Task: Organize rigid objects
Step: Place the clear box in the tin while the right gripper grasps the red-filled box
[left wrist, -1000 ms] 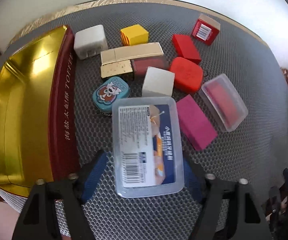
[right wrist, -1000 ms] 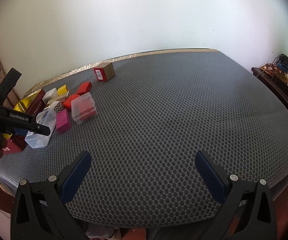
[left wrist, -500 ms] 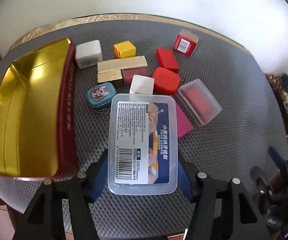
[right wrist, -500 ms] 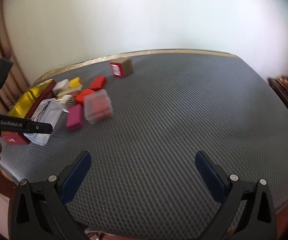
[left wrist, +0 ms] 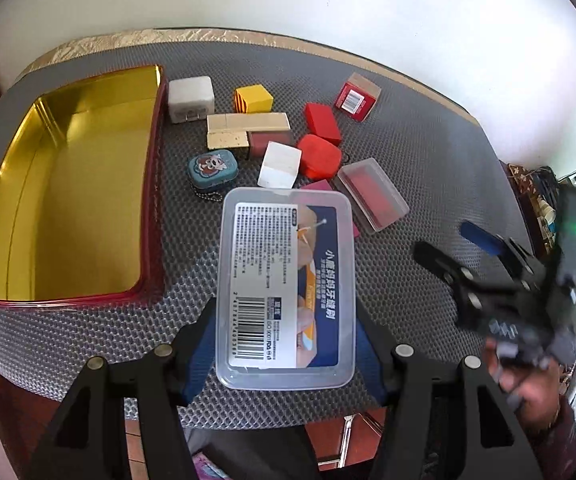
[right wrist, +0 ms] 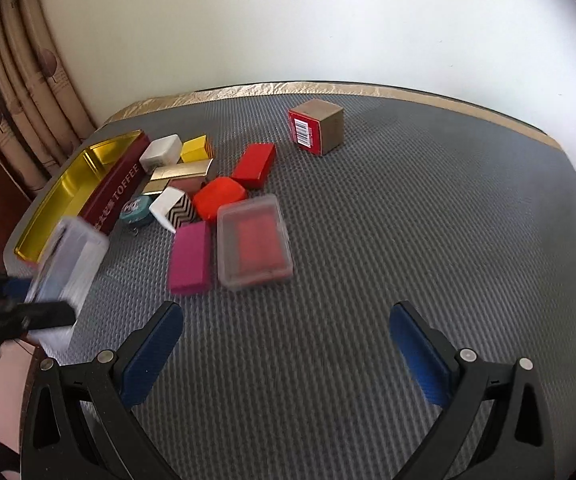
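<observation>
**The clear box could slip or bump the tin**

The clear plastic box (left wrist: 285, 292) is held by its two long sides in the left gripper (left wrist: 283, 344), up off the grey mat (right wrist: 368, 240). The blue pads are pressed on smooth, thin plastic, so the box could be dropped if the squeeze is made softer, or it could be tipped at its far end, where nothing is holding it.

The gold tin (left wrist: 67, 184) is seen to the left of the box and nothing is in it yet. If the box is brought across too low, the red wall of the tin could be hit.

The right gripper (right wrist: 283, 350) is held wide open with nothing in it, near the lidded clear case (right wrist: 253, 242) and the pink block (right wrist: 189, 258). These could be knocked by a quick move.
</observation>
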Available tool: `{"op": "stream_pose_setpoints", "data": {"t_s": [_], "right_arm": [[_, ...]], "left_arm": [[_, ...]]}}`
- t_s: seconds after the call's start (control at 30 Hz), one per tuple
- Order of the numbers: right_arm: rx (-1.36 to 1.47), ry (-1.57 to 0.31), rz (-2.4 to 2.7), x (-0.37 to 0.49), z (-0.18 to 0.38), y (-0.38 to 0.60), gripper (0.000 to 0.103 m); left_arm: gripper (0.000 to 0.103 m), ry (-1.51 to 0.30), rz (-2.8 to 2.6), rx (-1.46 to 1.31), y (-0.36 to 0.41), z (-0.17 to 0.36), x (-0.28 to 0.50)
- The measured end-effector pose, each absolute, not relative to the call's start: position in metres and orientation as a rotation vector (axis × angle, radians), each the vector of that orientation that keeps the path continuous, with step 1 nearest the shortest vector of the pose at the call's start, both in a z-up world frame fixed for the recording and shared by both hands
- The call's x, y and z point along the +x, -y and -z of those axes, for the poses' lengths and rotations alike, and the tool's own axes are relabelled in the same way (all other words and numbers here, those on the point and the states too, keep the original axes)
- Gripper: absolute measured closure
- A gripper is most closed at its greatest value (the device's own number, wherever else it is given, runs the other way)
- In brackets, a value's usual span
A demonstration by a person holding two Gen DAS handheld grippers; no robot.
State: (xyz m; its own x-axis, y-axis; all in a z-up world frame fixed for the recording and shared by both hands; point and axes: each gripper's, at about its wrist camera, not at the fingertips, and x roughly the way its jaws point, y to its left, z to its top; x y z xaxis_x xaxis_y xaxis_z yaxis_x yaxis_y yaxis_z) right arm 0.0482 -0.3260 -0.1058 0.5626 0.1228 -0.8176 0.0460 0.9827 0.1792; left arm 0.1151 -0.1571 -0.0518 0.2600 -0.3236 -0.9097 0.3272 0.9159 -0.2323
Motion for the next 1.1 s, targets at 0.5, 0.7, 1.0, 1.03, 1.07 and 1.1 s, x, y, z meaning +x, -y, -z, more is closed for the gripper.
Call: {"op": "stream_pose_setpoints", "data": {"t_s": [0.5, 0.7, 1.0, 1.03, 1.07, 1.1], "right_arm": [[0.099, -1.079, -0.082, 0.099, 0.12, 0.31, 0.008], [0.068, -1.132, -0.089, 0.113, 0.134, 0.305, 0.032], [0.034, -1.156, -0.084, 0.128, 0.139, 0.301, 0.034], [0.024, -1.156, -0.079, 0.132, 0.14, 0.3, 0.037], [0.011, -1.154, -0.072, 0.134, 0.14, 0.299, 0.043], [0.004, -1.152, -0.069, 0.134, 0.139, 0.299, 0.05]], "left_arm": [[0.041, -1.18, 0.424, -0.036, 0.128, 0.017, 0.118], [0.041, -1.161, 0.403, -0.054, 0.11, 0.001, 0.127], [0.041, -1.127, 0.335, -0.042, 0.078, -0.019, 0.156], [0.041, -1.126, 0.327, -0.034, 0.075, -0.019, 0.16], [0.041, -1.126, 0.311, -0.024, 0.072, -0.018, 0.164], [0.041, -1.125, 0.298, -0.018, 0.068, -0.017, 0.169]]}}
